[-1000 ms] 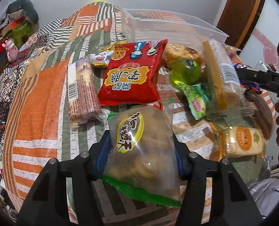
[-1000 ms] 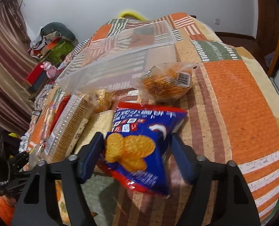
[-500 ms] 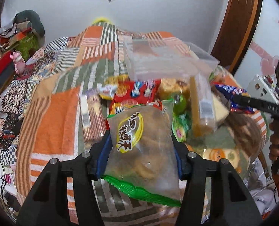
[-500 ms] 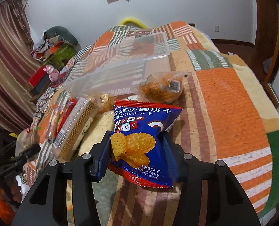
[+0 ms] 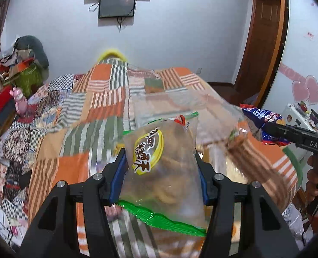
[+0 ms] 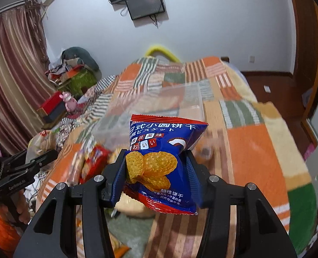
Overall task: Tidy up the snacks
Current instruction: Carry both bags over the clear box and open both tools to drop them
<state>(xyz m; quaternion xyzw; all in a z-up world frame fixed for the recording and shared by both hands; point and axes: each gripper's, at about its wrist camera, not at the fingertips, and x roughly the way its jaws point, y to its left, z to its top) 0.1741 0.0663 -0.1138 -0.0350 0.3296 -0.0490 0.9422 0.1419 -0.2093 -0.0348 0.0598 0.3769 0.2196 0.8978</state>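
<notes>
Clear biscuit bag (image 5: 163, 167) clamped in raised left tongs (image 5: 161, 174), blue cracker packet (image 6: 159, 161) in right tongs (image 6: 155, 176).

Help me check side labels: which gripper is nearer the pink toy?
Left. The pink toy lies ahead-left of the left gripper; the right gripper sits farther right still.

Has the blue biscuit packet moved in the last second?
Yes. The blue biscuit packet, clamped in the right gripper, has risen off the patchwork bedspread.
</notes>
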